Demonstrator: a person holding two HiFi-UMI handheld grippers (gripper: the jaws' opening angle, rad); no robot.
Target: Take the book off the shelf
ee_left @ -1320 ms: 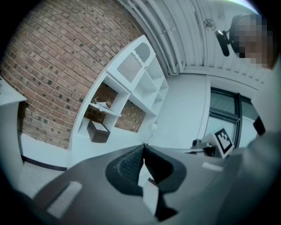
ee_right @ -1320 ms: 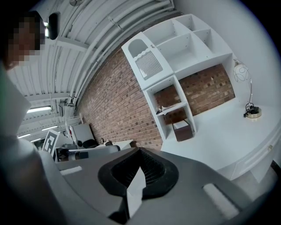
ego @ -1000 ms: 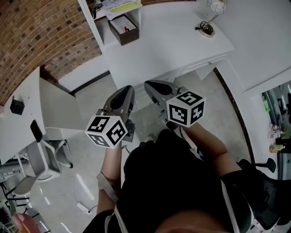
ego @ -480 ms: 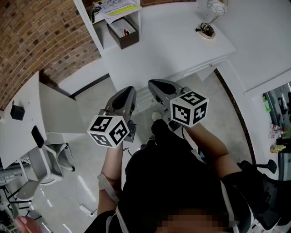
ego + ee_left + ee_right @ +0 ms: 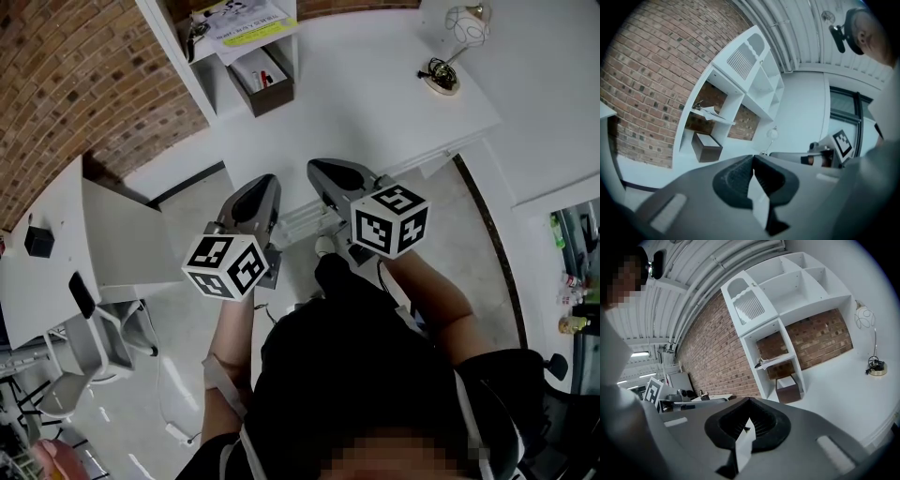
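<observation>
While left gripper (image 5: 753, 161) and right gripper (image 5: 748, 401) clench empty ribbed fingers (image 5: 736, 180), boxy shelf (image 5: 761, 320) looms.

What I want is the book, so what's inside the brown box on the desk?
The brown box holds a white thing and a small red thing; neither is clear enough to name. They cover its floor.

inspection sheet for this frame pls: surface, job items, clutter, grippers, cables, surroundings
surface: white desk top, carrying shelf, box and lamp.
job's things: flat pale book with yellow-green band lying on a board of the white shelf unit, untouched.
clutter: dark brown open box below it; wire-globe desk lamp.
grippers: left gripper and right gripper both shut, empty, short of the shelf.
cables: black cord coiled at the lamp base.
surroundings: red brick wall; white side desk; grey chair.
</observation>
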